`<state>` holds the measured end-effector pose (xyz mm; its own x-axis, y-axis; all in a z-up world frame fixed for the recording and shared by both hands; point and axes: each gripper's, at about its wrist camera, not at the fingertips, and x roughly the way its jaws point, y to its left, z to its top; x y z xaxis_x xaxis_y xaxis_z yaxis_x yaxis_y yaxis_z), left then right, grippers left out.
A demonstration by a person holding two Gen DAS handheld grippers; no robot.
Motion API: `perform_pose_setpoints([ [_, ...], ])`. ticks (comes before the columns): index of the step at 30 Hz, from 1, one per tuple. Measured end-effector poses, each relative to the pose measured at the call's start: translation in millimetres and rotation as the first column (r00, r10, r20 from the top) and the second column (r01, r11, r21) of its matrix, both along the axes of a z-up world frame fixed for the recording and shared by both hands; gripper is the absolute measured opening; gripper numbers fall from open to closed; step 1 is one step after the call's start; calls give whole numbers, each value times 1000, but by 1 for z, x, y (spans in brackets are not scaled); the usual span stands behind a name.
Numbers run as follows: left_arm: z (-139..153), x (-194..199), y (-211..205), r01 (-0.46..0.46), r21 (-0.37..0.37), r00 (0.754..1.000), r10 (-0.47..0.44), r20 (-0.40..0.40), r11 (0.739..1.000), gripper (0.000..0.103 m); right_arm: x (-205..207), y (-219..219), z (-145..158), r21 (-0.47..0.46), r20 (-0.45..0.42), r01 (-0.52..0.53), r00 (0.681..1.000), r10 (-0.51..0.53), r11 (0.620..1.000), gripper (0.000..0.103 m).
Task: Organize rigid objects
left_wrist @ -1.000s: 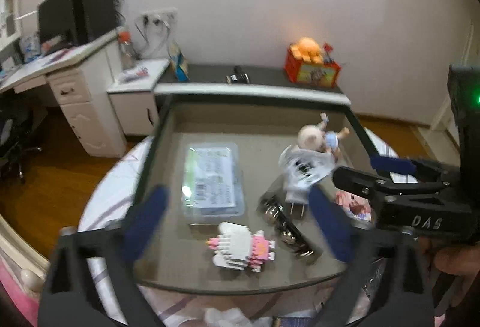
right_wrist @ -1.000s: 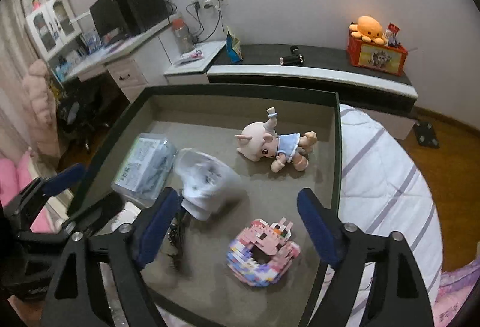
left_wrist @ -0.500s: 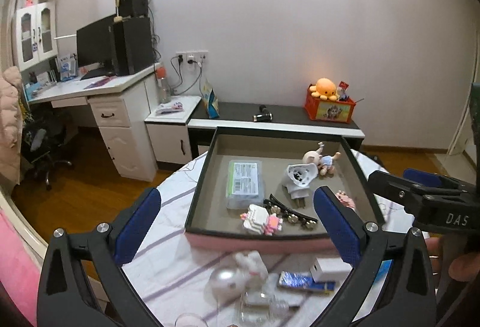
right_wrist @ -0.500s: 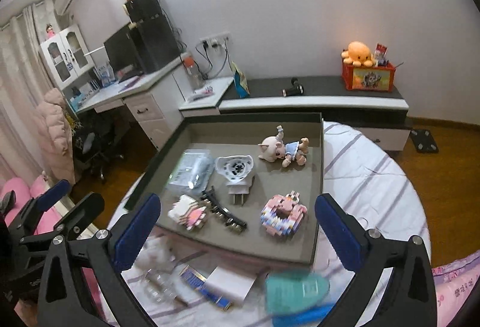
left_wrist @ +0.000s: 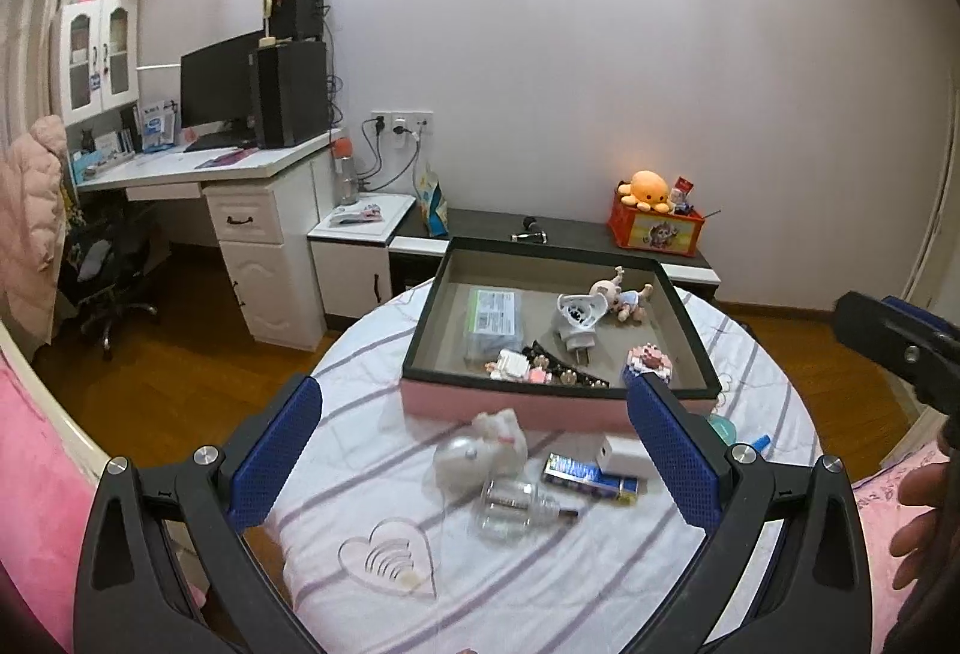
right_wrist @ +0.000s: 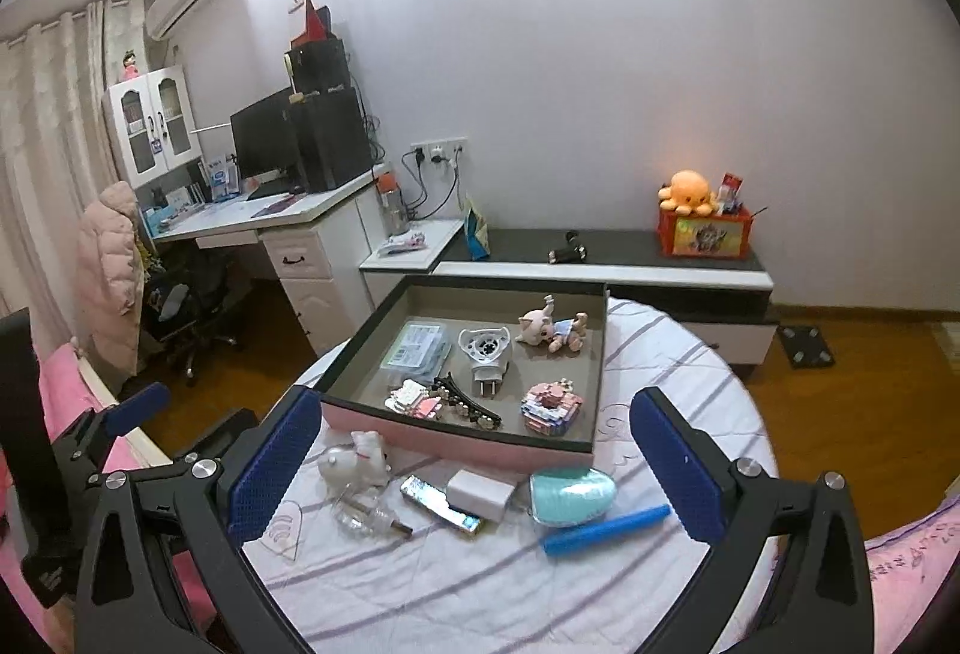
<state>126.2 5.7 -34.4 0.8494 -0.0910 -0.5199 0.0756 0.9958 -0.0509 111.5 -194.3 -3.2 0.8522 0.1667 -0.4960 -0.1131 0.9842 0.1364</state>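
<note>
Half the little things were in the tray

The tray (right_wrist: 462, 444) on the round worktop (right_wrist: 690, 354) already held a doll (right_wrist: 552, 333), a plug (right_wrist: 486, 354), a hair clip (right_wrist: 465, 405) and block toys. A white charger (right_wrist: 480, 492), blue tube (right_wrist: 606, 528) and small bottle (right_wrist: 372, 522) were left outside. The left gripper (left_wrist: 474, 450) and right gripper (right_wrist: 474, 465) both had fingers spread wide, holding nothing

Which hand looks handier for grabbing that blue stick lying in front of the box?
Probably right: the blue stick lies just ahead of the open right gripper; the left gripper sees only its tip.
</note>
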Motion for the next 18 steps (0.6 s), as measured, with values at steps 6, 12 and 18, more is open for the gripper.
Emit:
perform_pose_setpoints([
  [6,4,-30,11,-22,-9,1000,22,10,1000,103,-37,5,5,-16,33,12,999,-11,1000,103],
  [12,7,-59,19,-44,-12,999,45,22,999,103,-66,8,5,-13,52,27,998,-26,1000,103],
  [18,9,-83,19,-46,-5,998,46,32,999,103,-90,15,-3,-11,43,23,999,-22,1000,103],
])
